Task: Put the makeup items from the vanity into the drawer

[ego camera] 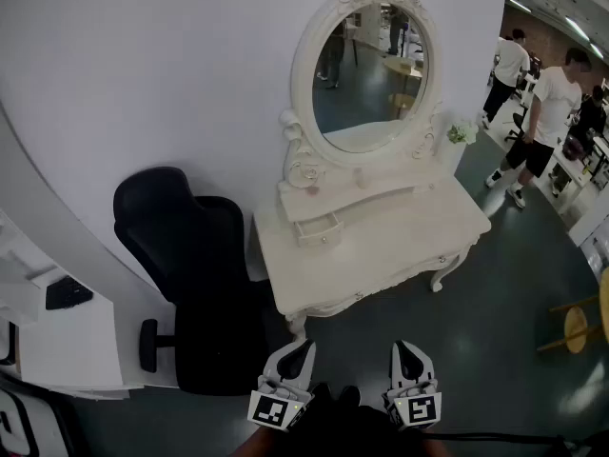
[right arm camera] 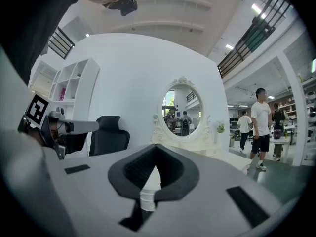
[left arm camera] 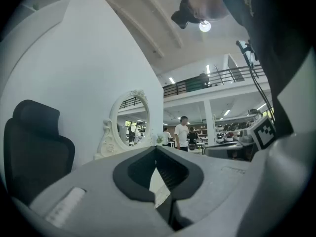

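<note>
A white vanity (ego camera: 381, 241) with an oval mirror (ego camera: 371, 74) stands against the wall ahead. A small drawer (ego camera: 319, 229) juts a little from the shelf under the mirror. Small items near the mirror's left foot (ego camera: 310, 181) are too small to make out. My left gripper (ego camera: 293, 350) and right gripper (ego camera: 409, 348) hang low, close to the body and well short of the vanity. Both are shut with nothing between their tips. Past the shut left gripper (left arm camera: 156, 148) I see the mirror (left arm camera: 129, 117), and past the shut right gripper (right arm camera: 156, 146) the mirror (right arm camera: 181, 113).
A black office chair (ego camera: 190, 255) stands left of the vanity, beside a white desk (ego camera: 57, 341). A small green plant (ego camera: 461, 133) sits on the vanity's right end. People (ego camera: 547, 112) stand at the far right, and a wooden stool (ego camera: 576, 327) is near the right edge.
</note>
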The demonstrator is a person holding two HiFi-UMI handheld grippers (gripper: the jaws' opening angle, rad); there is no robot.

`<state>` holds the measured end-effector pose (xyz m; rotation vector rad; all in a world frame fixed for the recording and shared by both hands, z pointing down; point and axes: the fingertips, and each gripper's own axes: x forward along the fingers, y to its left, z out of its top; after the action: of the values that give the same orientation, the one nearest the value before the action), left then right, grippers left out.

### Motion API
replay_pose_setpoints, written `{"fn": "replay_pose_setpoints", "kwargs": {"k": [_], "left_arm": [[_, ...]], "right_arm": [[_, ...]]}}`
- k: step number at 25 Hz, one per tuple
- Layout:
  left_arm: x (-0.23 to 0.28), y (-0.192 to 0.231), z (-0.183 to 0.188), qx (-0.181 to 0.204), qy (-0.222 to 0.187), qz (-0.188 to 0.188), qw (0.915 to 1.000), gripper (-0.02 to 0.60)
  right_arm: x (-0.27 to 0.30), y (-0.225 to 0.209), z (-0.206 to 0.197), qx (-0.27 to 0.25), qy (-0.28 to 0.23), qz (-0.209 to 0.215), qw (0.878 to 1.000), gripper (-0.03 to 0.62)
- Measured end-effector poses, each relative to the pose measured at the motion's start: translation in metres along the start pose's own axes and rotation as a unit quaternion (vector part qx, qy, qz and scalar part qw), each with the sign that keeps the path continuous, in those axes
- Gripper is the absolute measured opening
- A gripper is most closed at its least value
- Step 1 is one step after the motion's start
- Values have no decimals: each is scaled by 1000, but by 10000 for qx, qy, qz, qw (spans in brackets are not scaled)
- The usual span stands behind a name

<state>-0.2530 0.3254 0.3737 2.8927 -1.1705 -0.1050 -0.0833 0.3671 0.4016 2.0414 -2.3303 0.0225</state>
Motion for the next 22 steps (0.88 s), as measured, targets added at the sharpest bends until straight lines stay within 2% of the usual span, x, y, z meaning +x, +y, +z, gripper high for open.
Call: {"fn": "replay_pose_setpoints", "kwargs": {"k": [7, 11, 14, 18, 22], "left_arm": [[9, 3, -6, 109, -21, 8, 9999, 21], [13, 1, -5, 38, 61, 27, 10000, 21], [18, 1, -3, 148, -70, 36, 9999, 21], [21, -5, -4, 89, 76, 63, 9999, 21], [27, -6, -6, 139, -63, 79, 9999, 21]], "right_arm": [[6, -10, -1, -82, -33, -35, 10000, 2], [8, -14, -3, -40, -44, -20, 10000, 2], [14, -17, 6, -60, -56, -10, 10000, 2], [8, -24, 11, 23, -295, 32, 9996, 2], [7, -33, 7, 51, -383, 29, 9992, 2]]}}
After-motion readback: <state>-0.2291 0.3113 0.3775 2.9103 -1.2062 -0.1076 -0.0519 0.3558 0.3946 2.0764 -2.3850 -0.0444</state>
